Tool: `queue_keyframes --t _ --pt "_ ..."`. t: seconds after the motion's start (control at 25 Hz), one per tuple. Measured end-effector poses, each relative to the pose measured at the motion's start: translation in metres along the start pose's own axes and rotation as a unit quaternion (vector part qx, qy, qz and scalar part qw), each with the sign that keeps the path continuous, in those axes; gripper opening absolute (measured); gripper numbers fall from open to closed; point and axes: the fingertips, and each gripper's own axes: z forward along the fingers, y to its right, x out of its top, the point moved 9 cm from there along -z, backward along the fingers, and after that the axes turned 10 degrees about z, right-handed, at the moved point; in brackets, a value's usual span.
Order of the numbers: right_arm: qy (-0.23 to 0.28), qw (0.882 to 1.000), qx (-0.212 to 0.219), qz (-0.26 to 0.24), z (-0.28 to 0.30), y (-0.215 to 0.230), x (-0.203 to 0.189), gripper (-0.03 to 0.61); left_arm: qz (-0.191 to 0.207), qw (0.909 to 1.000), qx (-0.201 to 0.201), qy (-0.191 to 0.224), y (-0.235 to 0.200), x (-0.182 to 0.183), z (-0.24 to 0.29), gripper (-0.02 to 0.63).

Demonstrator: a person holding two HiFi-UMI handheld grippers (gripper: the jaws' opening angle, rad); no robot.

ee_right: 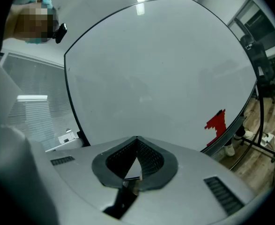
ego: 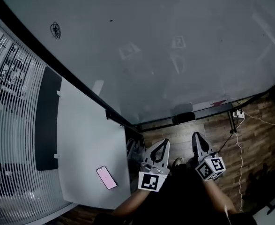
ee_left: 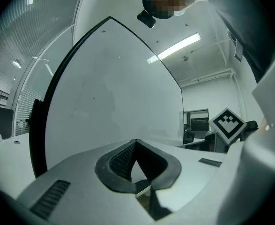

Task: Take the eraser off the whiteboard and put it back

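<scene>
Currently both tongs sit low in the centre of the head view, side by side and pointing up-frame at the whiteboard (ego: 151, 46). The left gripper (ego: 165, 141) has its jaws together at the tips with nothing between them, as its own view confirms (ee_left: 135, 142). The right gripper (ego: 196, 134) is likewise fully closed and empty (ee_right: 137, 139).

2 candidates for the eraser; I cannot tell which it is:
1. A dark block (ego: 184, 117) on the board's lower rail. In the head view it lies just above the gap between the 2 grippers, apart from both.
2. A red patch (ego: 219, 103) on the board face close to the rail, up and to the right of the right gripper. The right gripper view shows it at right of centre (ee_right: 217, 123), well clear of the closed tips.

Neither gripper touches the board, rail, block or patch. A pink phone (ego: 106, 177) lies on the white table (ego: 81, 125) at lower left.
</scene>
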Motion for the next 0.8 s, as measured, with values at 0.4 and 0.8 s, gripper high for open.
queue_keyframes --t 0.4,0.8 --pt "-0.026 0.997 -0.003 0.068 0.025 0.034 -0.012 0.014 -0.007 0.9996 0.016 -0.021 0.002 -0.005 0.019 0.006" --pt "-0.045 0.979 0.01 0.201 0.044 0.083 -0.041 0.015 -0.015 0.9984 0.03 -0.046 0.009 -0.014 0.032 0.006"
